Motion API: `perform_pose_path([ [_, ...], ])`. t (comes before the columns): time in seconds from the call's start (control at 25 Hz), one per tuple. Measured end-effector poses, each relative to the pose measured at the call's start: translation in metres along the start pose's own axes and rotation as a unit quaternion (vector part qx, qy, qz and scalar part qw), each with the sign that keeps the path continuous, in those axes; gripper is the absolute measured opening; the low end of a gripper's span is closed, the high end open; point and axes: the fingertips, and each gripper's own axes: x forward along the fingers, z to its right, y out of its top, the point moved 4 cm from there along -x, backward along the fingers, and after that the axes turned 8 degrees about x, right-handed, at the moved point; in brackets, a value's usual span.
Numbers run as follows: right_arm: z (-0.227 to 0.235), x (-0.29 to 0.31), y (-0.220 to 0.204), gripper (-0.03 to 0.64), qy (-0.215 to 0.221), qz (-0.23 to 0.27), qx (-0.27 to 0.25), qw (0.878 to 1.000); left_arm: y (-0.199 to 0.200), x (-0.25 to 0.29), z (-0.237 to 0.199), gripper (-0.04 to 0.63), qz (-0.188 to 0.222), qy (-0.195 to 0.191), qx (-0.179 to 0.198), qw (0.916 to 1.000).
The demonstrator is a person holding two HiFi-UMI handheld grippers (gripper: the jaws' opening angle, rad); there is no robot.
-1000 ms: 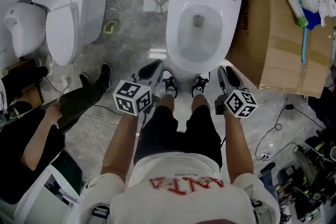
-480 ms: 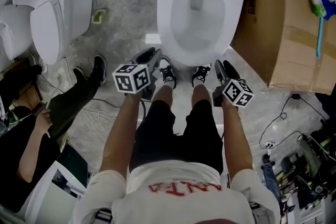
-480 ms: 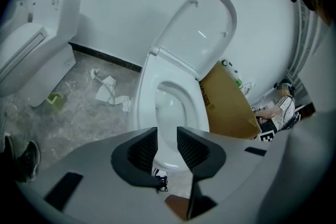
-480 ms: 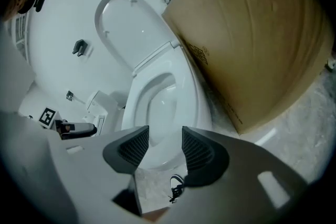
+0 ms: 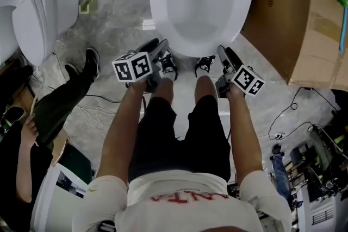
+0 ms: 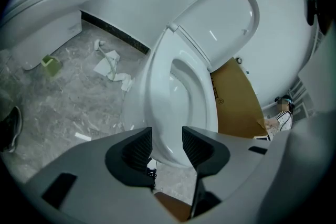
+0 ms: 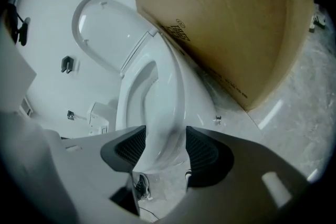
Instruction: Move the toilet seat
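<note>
The left gripper [image 5: 156,47] and right gripper [image 5: 226,54] have just been opening and stand wide and empty, near the glossy white, rounded front of the toilet [image 5: 191,49]. The toilet seat [image 6: 220,23] is raised against the far wall. A brown cardboard box [image 5: 296,19] crowds the right. A second toilet [image 5: 30,19] stands left on the grey veined floor [image 5: 109,30].

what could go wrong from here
1. The left gripper and right gripper have just been opening their jaws and hold nothing. They sit low by the bowl rim, so reaching for the raised lid might knock the rim.
2. The cardboard box crowds the right side.
3. A cable lies near the feet and may snag.
</note>
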Motion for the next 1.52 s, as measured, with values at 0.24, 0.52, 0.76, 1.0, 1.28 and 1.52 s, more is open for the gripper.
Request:
perform_pose_path([
  [0.24, -0.002, 0.004, -0.008, 0.219, 0.004, -0.001, 0.016, 1.0, -0.019, 0.016, -0.004, 0.164, -0.007, -0.021, -0.03, 0.9993],
  [0.52, -0.001, 0.002, -0.006, 0.199, 0.006, -0.006, 0.036, 0.999, -0.024, 0.021, -0.011, 0.164, -0.009, -0.023, -0.042, 0.9988],
  [0.76, -0.008, -0.007, -0.005, 0.189, 0.02, -0.009, 0.036, 0.999, -0.02, 0.022, -0.006, 0.164, 0.007, -0.046, -0.052, 0.9976],
  [1.0, -0.012, -0.013, -0.007, 0.189, 0.025, -0.003, 0.031, 0.999, -0.022, 0.02, 0.002, 0.164, 0.003, -0.076, -0.069, 0.9947],
  [1.28, -0.018, -0.015, -0.021, 0.19, 0.04, -0.004, 0.047, 0.998, -0.018, 0.004, 0.012, 0.16, 0.024, -0.086, -0.089, 0.992],
  [1.52, -0.046, -0.029, -0.028, 0.158, 0.118, -0.016, 0.037, 0.992, -0.007, -0.018, 0.028, 0.153, 0.051, -0.098, -0.094, 0.9894],
])
